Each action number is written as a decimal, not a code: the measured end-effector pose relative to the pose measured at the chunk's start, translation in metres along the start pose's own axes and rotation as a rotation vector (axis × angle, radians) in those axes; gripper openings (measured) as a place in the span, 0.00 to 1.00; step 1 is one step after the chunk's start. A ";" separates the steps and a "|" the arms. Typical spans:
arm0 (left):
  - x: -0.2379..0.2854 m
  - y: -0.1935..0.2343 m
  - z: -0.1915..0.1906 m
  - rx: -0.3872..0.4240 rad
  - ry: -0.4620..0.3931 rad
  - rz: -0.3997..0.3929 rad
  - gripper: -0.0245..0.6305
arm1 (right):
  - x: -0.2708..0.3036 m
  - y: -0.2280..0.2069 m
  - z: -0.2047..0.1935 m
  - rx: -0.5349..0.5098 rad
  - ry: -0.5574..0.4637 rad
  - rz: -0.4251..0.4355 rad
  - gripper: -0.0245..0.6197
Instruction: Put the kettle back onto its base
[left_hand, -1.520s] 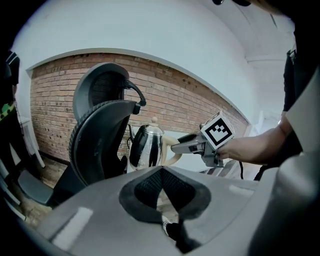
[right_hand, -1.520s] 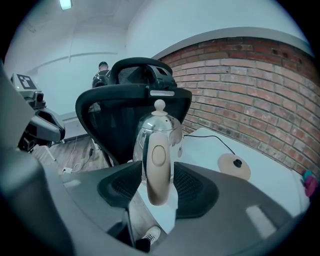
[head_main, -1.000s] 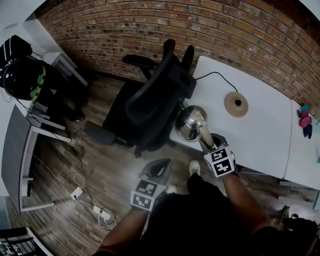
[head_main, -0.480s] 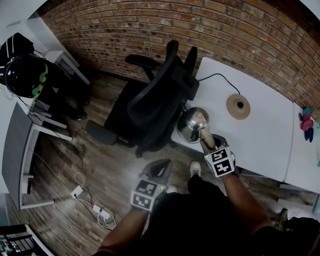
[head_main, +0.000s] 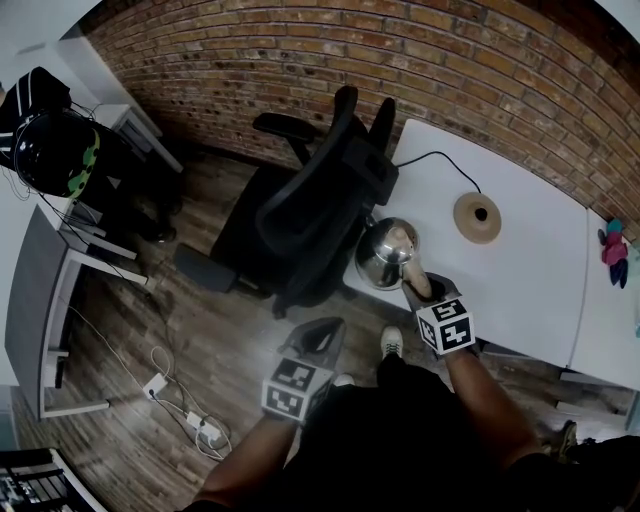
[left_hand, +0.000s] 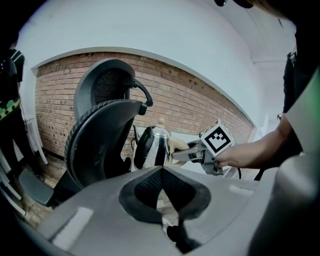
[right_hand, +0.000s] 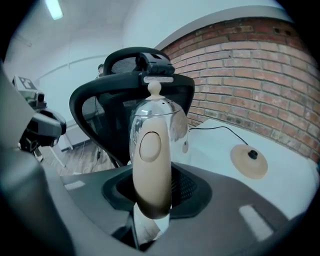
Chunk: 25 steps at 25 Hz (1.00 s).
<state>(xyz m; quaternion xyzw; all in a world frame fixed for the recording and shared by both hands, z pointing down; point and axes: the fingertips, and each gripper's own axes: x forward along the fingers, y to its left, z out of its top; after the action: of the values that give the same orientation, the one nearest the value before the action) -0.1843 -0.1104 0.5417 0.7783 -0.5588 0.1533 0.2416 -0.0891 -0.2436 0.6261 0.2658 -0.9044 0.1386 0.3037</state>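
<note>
While the right gripper (head_main: 418, 285) is clenched on the single beige handle (right_hand: 150, 165) of the one shiny steel kettle (head_main: 383, 256), that kettle stands upright at the near left corner of the white surface (head_main: 520, 280). Whether its bottom rests on the surface cannot be told. One round beige base (head_main: 477, 217) with a black centre lies flat farther in on the same surface, well apart from the kettle. One thin black cord (head_main: 430, 155) runs from the base toward the far edge. There are two grippers, each carrying one cube with square markers. The left gripper (head_main: 322, 335) hangs over the wooden floor (head_main: 200, 340), below and to the left of the kettle. Its jaws are drawn together with nothing between them, and it touches nothing. One black office chair (head_main: 310, 215) stands just beside the surface's left edge, close to the kettle.
</note>
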 end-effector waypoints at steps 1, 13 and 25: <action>0.001 0.000 0.000 0.001 0.001 0.000 0.04 | -0.001 -0.001 0.002 0.032 -0.015 0.009 0.27; 0.016 -0.002 0.013 0.015 -0.001 -0.005 0.04 | -0.024 -0.024 0.054 0.089 -0.179 -0.018 0.22; 0.028 -0.001 0.028 0.022 -0.011 0.000 0.04 | -0.033 -0.056 0.081 0.100 -0.232 -0.066 0.19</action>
<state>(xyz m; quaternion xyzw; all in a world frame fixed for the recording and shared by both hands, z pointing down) -0.1744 -0.1481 0.5322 0.7818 -0.5585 0.1553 0.2298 -0.0737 -0.3102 0.5472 0.3246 -0.9162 0.1415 0.1877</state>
